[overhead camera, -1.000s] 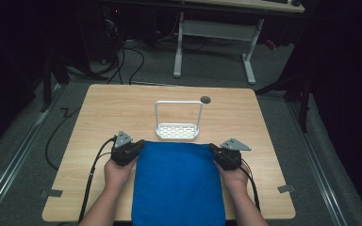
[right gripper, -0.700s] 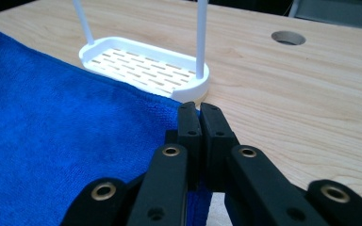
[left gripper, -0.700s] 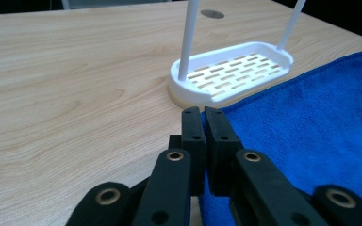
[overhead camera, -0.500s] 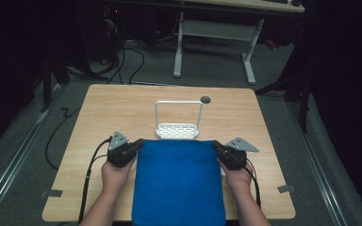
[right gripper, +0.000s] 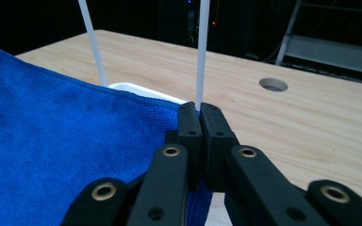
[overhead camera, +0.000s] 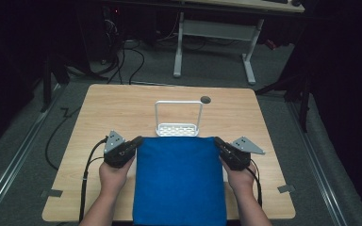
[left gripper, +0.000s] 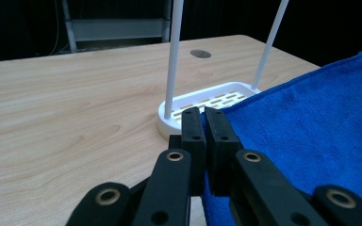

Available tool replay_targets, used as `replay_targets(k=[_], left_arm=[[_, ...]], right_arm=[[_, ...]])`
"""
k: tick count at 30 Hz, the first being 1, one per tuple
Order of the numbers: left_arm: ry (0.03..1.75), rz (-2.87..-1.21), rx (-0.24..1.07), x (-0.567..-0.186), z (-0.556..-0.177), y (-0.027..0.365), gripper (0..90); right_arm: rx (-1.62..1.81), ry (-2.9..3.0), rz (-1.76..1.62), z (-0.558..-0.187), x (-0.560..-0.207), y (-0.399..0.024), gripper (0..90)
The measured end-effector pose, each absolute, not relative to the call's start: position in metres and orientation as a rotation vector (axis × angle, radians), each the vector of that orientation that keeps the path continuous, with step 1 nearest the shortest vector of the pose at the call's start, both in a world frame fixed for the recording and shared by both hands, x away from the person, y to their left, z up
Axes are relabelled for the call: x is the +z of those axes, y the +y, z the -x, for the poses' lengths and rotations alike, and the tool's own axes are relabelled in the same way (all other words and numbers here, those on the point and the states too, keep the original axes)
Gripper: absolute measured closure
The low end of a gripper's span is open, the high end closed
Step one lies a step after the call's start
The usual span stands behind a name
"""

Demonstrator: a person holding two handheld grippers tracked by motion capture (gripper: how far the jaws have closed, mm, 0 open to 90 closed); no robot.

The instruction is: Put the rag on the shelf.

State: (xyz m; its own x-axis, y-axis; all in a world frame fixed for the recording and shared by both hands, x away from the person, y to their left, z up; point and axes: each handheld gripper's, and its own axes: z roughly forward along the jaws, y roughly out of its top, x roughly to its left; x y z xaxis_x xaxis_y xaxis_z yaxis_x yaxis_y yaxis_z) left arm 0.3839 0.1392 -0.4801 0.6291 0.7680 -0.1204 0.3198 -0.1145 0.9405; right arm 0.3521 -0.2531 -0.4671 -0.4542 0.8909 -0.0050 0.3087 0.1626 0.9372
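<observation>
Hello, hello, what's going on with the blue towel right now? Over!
Left gripper and right gripper both shut on the blue towel's far corners. Towel stretched between them. White rack stands just beyond its far edge.

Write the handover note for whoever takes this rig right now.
Left gripper: shut on the blue towel at its far left corner.
Right gripper: shut on the far right corner.
Towel lies spread on the table's near half, its far edge next to the white rack.
Done: both far corners gripped.
Left, probably: lift the towel and hang it over the rack's bar; not yet started.
</observation>
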Motion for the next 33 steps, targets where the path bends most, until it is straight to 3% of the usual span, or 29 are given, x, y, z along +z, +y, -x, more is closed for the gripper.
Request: replay_targets(k=[33], left_arm=[[0.736, -1.488, 0.640, -0.412, -0.341, 0.150, 87.7]], right_arm=[[1.438, 1.699, -0.956, -0.312, -0.407, -0.248, 88.5]])
